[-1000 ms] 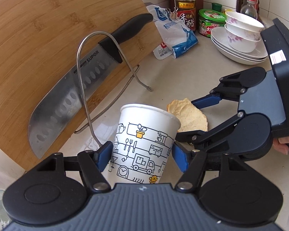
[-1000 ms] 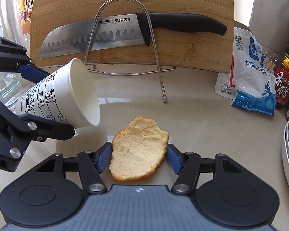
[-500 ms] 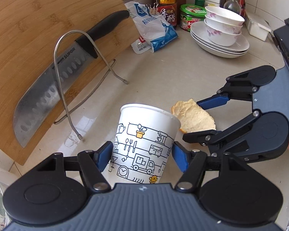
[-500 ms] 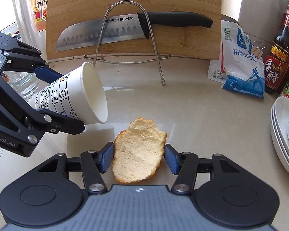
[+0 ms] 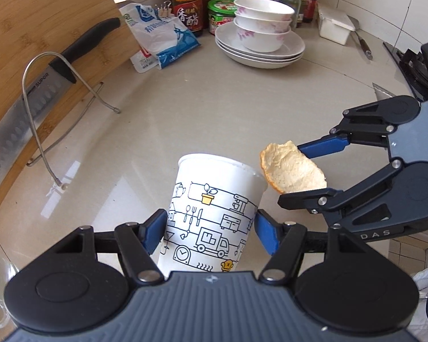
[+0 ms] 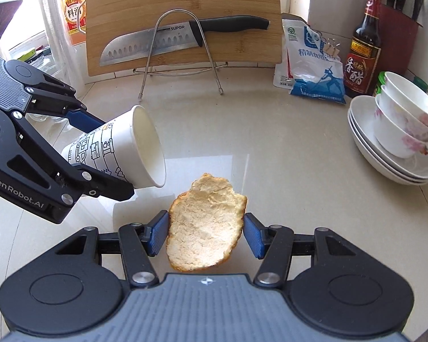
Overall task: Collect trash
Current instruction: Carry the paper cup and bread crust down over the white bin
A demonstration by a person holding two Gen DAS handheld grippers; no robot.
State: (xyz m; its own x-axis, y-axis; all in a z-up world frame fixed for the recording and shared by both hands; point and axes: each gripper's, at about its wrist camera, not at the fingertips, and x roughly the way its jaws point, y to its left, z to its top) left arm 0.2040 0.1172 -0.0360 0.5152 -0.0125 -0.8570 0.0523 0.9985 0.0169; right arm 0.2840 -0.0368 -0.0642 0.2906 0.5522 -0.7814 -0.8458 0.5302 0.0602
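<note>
The left gripper [image 5: 211,232] is clamped on a white paper cup [image 5: 214,216] printed with black line drawings, its blue pads pressed against the cup's sides. The cup is held off the beige countertop [image 5: 214,114], tilted so its open mouth faces the right gripper. The right gripper [image 6: 205,232] grasps a piece of citrus peel [image 6: 205,225], pale pith side up, between its blue pads. The peel hangs above the counter, just beside the cup's rim and outside it. From the left wrist view, the peel [image 5: 292,169] sits next to the rim on the right. Behind them a bamboo cutting board [image 6: 182,2] leans upright with a cleaver [image 6: 162,42] in a wire rack [image 6: 179,54]. A blue-and-white bag [image 6: 311,62], a vinegar bottle [image 6: 362,51] and stacked bowls on plates [image 6: 396,131] stand to the right.
</note>
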